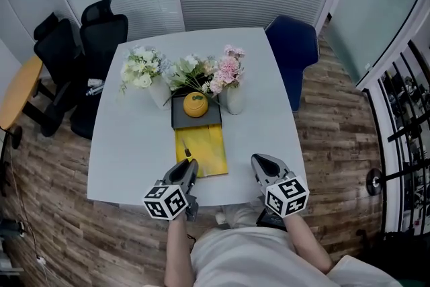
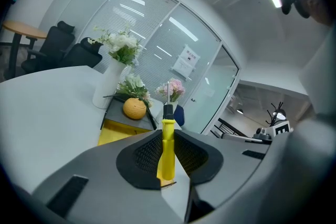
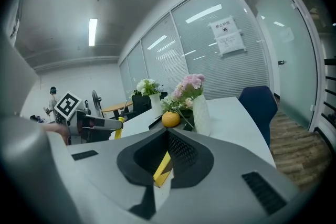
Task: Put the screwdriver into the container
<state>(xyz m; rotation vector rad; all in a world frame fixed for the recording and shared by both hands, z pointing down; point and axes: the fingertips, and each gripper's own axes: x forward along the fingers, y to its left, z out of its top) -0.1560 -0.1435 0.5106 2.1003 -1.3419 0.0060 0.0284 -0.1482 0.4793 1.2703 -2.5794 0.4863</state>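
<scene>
My left gripper hovers over the near end of a yellow mat, shut on a screwdriver. The screwdriver has a yellow handle and a black collar, and its metal shaft points toward the flowers. Behind the mat lies the container, a dark grey tray, with a round orange fruit sitting on it. My right gripper is at the table's front edge, right of the mat. Its jaws are together with nothing held. A strip of the yellow mat shows through the slit.
Two white vases of flowers flank the tray at the back. A blue chair stands at the table's right corner and black office chairs at its left. Wood floor surrounds the white table.
</scene>
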